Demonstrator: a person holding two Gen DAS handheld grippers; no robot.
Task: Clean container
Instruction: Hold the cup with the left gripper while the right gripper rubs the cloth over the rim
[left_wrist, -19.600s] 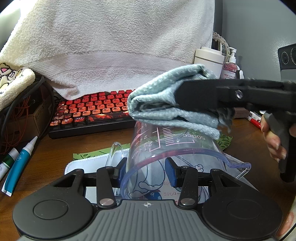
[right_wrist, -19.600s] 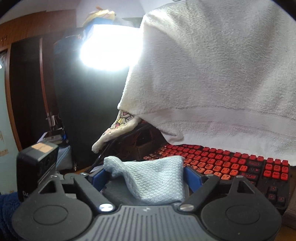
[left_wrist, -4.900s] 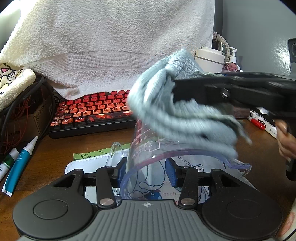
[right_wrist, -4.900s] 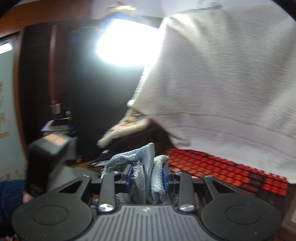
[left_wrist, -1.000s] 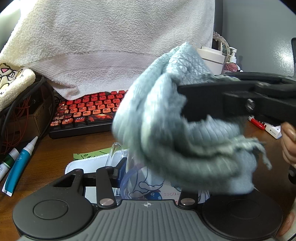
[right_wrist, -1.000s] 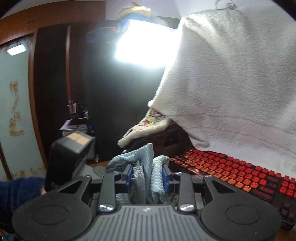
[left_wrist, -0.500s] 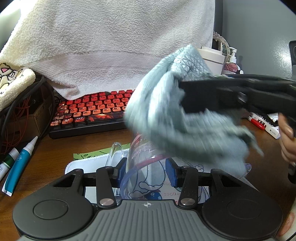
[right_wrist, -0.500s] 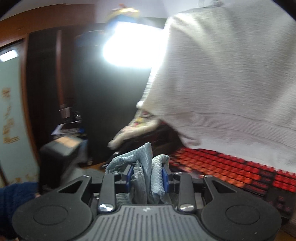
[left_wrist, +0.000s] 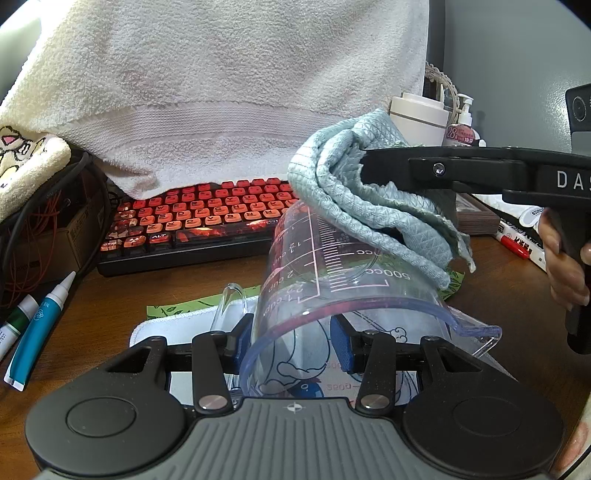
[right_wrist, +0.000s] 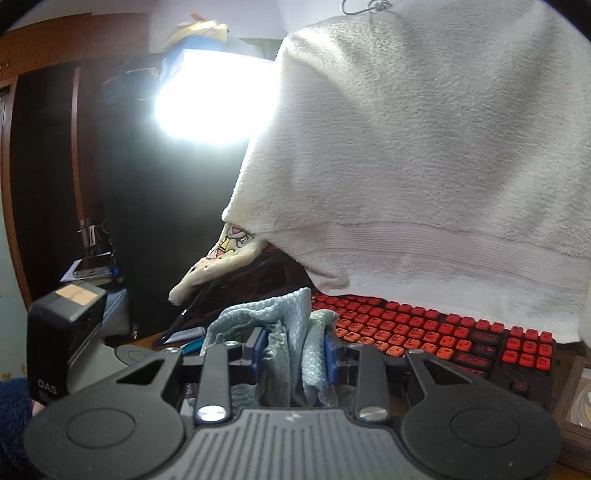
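Nearest the left wrist camera, the left gripper (left_wrist: 293, 343) has its jaws closed on the rim wall of a clear plastic measuring cup with printed scale marks (left_wrist: 332, 280), which lies tilted on its side, mouth toward the camera, above a white printed mat (left_wrist: 155, 328) on the brown wooden desk (left_wrist: 110, 295). Just beyond, a crumpled pale blue-grey woven cloth (left_wrist: 354, 195) rests against the cup's upper outer wall; the right gripper (right_wrist: 293, 354), reaching in from the right, has its jaws clamped on that cloth. Whether the cloth presses firmly on the plastic is hard to tell. A person's hand (left_wrist: 565, 258) grips the right tool's handle at the far right. Two tubes, one teal and one green (left_wrist: 33, 328), lie at the desk's left. Farther back sits a black keyboard with red keys (left_wrist: 207, 210), and behind it hangs a large white terry towel (left_wrist: 221, 92). A white cylindrical container (left_wrist: 417, 118) stands at the back right.
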